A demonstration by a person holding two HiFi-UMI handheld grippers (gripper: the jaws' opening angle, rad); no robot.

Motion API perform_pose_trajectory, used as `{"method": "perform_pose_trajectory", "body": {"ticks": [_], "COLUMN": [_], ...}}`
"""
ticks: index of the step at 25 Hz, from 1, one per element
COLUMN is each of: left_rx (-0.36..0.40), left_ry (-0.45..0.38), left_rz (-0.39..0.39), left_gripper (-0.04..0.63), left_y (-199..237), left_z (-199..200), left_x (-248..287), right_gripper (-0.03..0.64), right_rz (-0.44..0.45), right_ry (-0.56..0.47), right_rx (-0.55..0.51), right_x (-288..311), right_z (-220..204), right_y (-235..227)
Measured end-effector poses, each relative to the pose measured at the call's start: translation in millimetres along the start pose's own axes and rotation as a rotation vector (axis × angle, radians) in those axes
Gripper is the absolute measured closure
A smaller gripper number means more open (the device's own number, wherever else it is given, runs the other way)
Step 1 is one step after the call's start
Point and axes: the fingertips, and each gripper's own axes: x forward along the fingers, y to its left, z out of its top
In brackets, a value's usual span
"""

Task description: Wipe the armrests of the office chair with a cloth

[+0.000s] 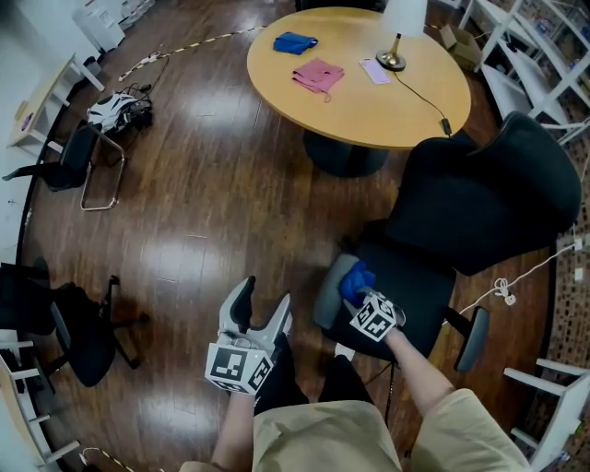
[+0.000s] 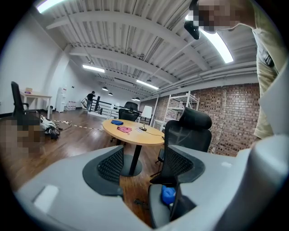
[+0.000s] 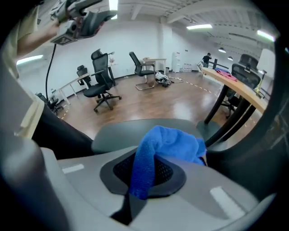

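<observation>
While shiny wood floor [image 1: 212,184] spreads round the office chair [image 1: 479,194], round table [image 1: 369,92] just beyond it, right gripper [image 1: 361,293] pinches a blue cloth [image 1: 355,281] on the chair's grey armrest [image 1: 328,300]. Left gripper [image 1: 263,309] hangs beside the chair, jaws spread, empty.

In the head view your right tool [image 1: 361,293] covered the near part of the blue cloth [image 1: 353,278], and its jaws lay out of sight beneath the marker cube [image 1: 373,319]. The cloth in turn hid the stretch of grey armrest [image 1: 325,306] under it. The top edge cut off the shade of the lamp [image 1: 402,23] on the counter [image 1: 359,97]. In the left gripper view, the figure [image 2: 90,100] far down the room was too small to describe.
</observation>
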Motion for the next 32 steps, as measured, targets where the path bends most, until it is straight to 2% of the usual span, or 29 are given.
{"method": "perform_pose_trajectory", "body": {"ticks": [5, 8, 11, 14, 16, 18, 20, 24, 26, 27, 32], "left_rx": [-0.029, -0.029, -0.033, -0.04, -0.049, -0.057, -0.052, -0.044, -0.046, -0.047, -0.067], "left_ry": [-0.013, -0.024, -0.032, -0.043, -0.043, -0.04, -0.034, -0.037, -0.036, -0.036, -0.044], "left_rz": [-0.009, -0.01, 0.003, 0.024, 0.045, 0.063, 0.068, 0.064, 0.068, 0.068, 0.079], "left_gripper": [0.314, 0.313, 0.314, 0.314, 0.314, 0.314, 0.313, 0.313, 0.313, 0.313, 0.313], "left_y": [-1, 1, 8, 21, 30, 38, 43, 47, 47, 47, 57], "left_z": [3, 4, 7, 7, 7, 5, 2, 5, 7, 7, 4], "left_x": [4, 3, -3, -11, -16, -20, -22, -29, -34, -36, -38], "right_gripper": [0.597, 0.597, 0.597, 0.597, 0.597, 0.597, 0.597, 0.597, 0.596, 0.597, 0.597], "right_rz": [0.134, 0.188, 0.144, 0.038, -0.045, -0.106, -0.13, -0.078, -0.034, -0.003, 0.244], "right_ry": [-0.067, -0.093, -0.166, -0.248, -0.255, -0.214, -0.138, 0.14, 0.25, 0.266, 0.213], "right_rx": [0.106, 0.115, 0.189, 0.267, 0.257, 0.188, 0.087, -0.081, -0.126, -0.13, -0.169], "right_x": [2, -1, -19, -48, -57, -46, -20, 39, 56, 60, 61], "right_z": [2, 10, 24, 51, 72, 90, 102, 94, 80, 79, 87], "right_y": [118, 153, 128, 54, 0, -47, -81, -103, -91, -79, 26]}}
